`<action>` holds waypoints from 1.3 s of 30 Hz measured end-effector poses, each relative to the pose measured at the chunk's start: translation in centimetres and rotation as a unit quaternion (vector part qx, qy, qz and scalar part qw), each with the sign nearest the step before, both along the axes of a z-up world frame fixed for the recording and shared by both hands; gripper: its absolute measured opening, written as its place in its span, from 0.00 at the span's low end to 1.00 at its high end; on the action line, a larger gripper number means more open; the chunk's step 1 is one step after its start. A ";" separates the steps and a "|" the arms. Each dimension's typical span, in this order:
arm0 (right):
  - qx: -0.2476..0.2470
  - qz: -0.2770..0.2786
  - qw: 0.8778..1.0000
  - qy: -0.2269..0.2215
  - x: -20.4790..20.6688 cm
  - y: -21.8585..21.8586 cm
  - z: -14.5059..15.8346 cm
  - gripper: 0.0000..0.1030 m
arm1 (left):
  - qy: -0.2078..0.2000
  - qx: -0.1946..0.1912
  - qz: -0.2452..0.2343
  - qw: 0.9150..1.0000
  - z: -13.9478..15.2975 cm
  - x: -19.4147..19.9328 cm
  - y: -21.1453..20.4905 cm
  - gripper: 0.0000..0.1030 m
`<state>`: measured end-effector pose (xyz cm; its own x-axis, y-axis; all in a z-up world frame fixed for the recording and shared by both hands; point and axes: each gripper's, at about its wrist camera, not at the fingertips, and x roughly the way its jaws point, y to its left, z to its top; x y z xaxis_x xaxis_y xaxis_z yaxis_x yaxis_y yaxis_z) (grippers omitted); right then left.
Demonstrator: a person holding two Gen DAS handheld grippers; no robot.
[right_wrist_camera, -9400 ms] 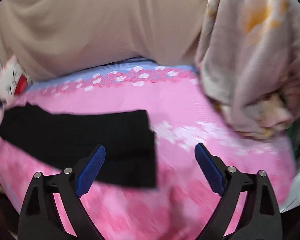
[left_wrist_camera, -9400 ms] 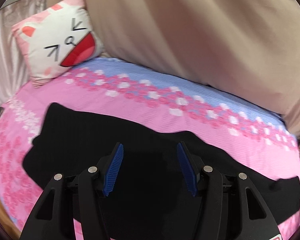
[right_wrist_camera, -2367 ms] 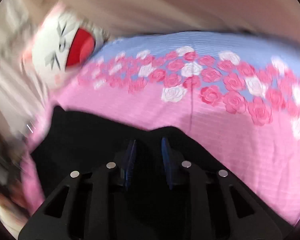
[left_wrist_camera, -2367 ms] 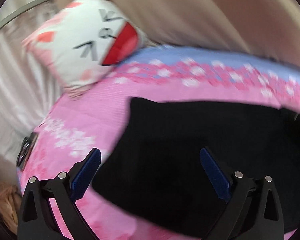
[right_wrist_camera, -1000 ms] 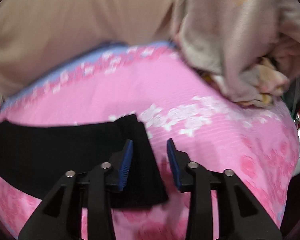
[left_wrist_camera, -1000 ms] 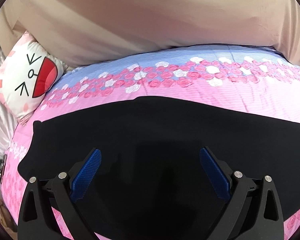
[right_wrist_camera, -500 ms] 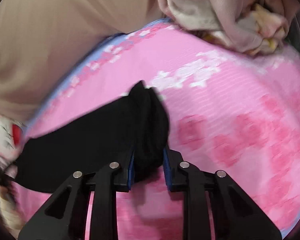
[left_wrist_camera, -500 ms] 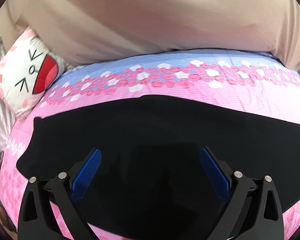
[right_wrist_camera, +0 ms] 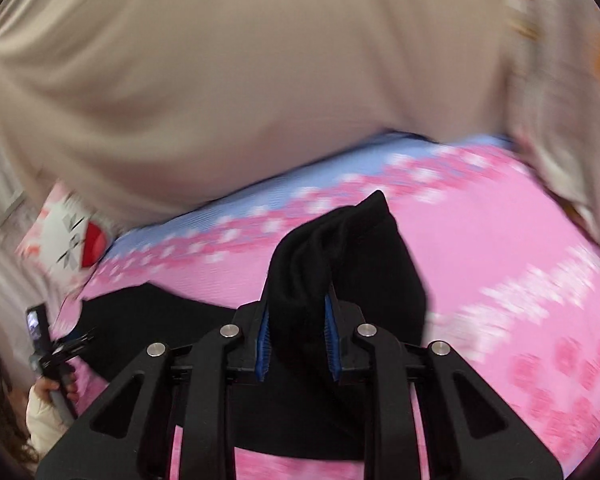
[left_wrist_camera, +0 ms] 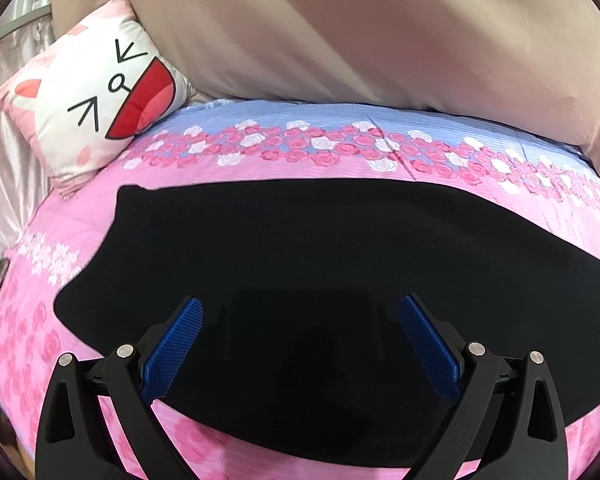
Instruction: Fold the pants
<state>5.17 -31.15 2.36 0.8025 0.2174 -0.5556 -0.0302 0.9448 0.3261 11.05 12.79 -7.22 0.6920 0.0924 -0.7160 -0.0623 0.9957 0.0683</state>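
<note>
Black fabric fills the near half of the left wrist view: the pants point(left_wrist_camera: 320, 264) lie flat as a long band across the pink floral bedspread point(left_wrist_camera: 260, 168), already doubled lengthwise, it seems, so that one leg covers the other. That flat lie is what makes an end-to-end fold possible.

The right gripper point(right_wrist_camera: 298, 336) is pinching a bunched end of the pants point(right_wrist_camera: 340, 264), and its jaws have just been closing on that cloth, which now stands up in a peak between the blue pads point(right_wrist_camera: 263, 340). Judging by the rest of the band trailing away to the left on the bed, this is probably the hem end, held high so it can be carried over the lower layer without dragging it.

The left gripper point(left_wrist_camera: 300, 344) hovers above the middle of the band with its jaws spread wide and nothing between them; it touches no cloth that I can see. I judge it is placed there to pin or steady the fold line.

A cat-face pillow point(left_wrist_camera: 96, 108) sits at the far left, clear of the work. A beige curtain point(left_wrist_camera: 380, 40) hangs behind the bed.
</note>
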 end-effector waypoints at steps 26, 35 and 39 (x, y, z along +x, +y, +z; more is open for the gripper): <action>-0.093 0.285 0.949 0.099 10.7 35.8 -10.3 0.20 | -0.020 -0.007 0.064 0.998 0.2 -0.2 12.9 0.94; -0.150 0.312 0.935 0.081 8.5 38.6 -11.1 0.59 | -0.018 -0.020 0.074 0.997 0.2 -0.8 15.2 0.94; -0.180 0.352 0.918 -0.005 5.3 42.8 -5.4 0.88 | -0.026 -0.022 0.104 0.994 1.1 -3.0 19.0 0.94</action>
